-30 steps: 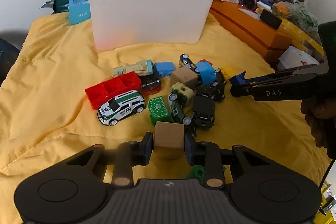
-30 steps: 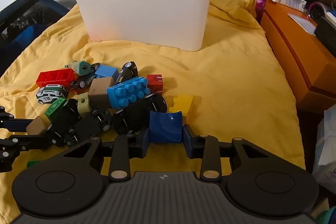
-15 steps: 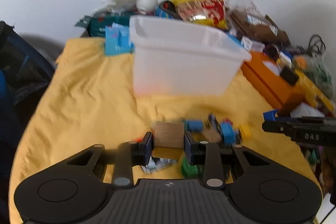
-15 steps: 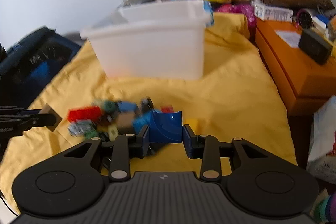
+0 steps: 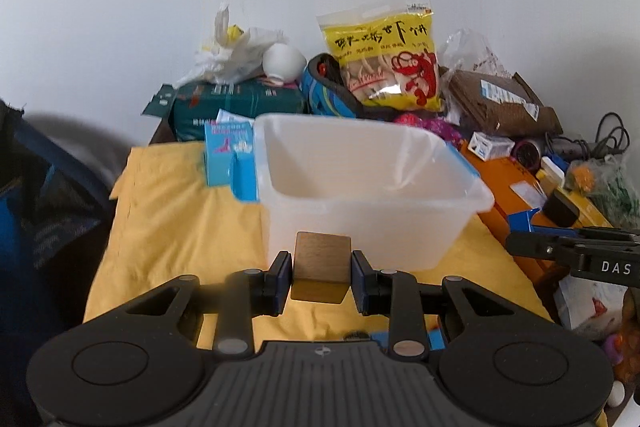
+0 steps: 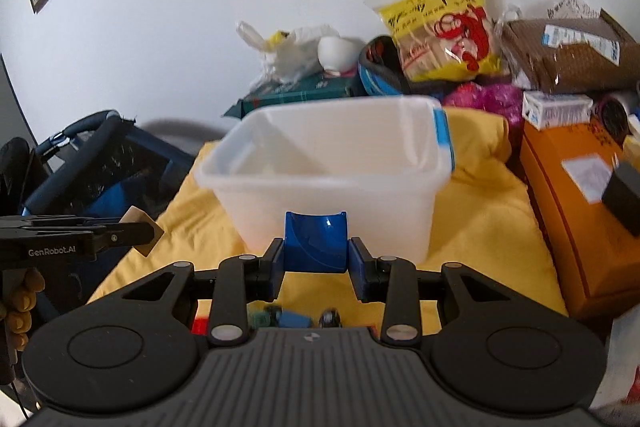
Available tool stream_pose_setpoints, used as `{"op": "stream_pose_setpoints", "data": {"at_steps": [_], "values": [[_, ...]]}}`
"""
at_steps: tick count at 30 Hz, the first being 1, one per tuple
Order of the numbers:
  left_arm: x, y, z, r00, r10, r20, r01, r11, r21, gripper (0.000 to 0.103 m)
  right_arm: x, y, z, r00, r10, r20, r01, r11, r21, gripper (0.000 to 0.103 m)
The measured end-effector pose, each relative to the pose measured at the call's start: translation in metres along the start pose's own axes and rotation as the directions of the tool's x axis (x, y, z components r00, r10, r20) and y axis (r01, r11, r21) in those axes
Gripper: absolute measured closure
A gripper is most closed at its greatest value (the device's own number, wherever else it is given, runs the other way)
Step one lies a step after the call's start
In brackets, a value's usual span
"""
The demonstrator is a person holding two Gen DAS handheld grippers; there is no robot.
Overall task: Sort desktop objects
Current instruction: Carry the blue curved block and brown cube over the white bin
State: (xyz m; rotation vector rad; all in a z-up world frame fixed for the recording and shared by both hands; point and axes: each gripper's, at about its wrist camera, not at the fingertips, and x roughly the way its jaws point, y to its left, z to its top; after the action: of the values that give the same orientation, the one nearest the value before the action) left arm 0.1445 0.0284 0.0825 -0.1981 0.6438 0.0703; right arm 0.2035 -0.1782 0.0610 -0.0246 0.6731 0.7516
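Toy pile (image 6: pixel 292 317) mostly hidden — only slivers show behind the right gripper (image 6: pixel 316 269).

The toys (image 6: pixel 296 317) under the right gripper's body are mostly hidden, so their kinds are unclear. The white bin (image 6: pixel 332 187) looks blurred, and its floor is hard to see.

- Wooden block (image 5: pixel 322 267): plain tan-brown.
- Curved block (image 6: pixel 315 242): glossy dark blue.
- Bin (image 5: pixel 372 183): translucent white (blue tab on one rim).
- Cloth (image 5: pixel 176 211): solid yellow.
- Snack bag (image 5: pixel 384 57): yellow, red figure, dark lettering.
- Long box (image 6: pixel 568 211): orange.
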Motion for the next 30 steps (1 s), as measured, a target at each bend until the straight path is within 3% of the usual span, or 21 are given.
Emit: {"op": "stream_pose_setpoints", "data": {"at_steps": [17,30], "values": [[0.025,-0.003,0.072,1.0,0.014,0.014,-0.015,0.997,0.07,0.068,0.018,-0.008,0.074,1.0,-0.005,0.004,0.005,1.0,-0.015,0.066],[0.056,-0.01,0.096,0.998,0.011,-0.065,-0.006,0.997,0.078,0.068,0.038,-0.01,0.097,0.998,0.01,-0.06,-0.011,1.0,-0.02,0.066]]}}
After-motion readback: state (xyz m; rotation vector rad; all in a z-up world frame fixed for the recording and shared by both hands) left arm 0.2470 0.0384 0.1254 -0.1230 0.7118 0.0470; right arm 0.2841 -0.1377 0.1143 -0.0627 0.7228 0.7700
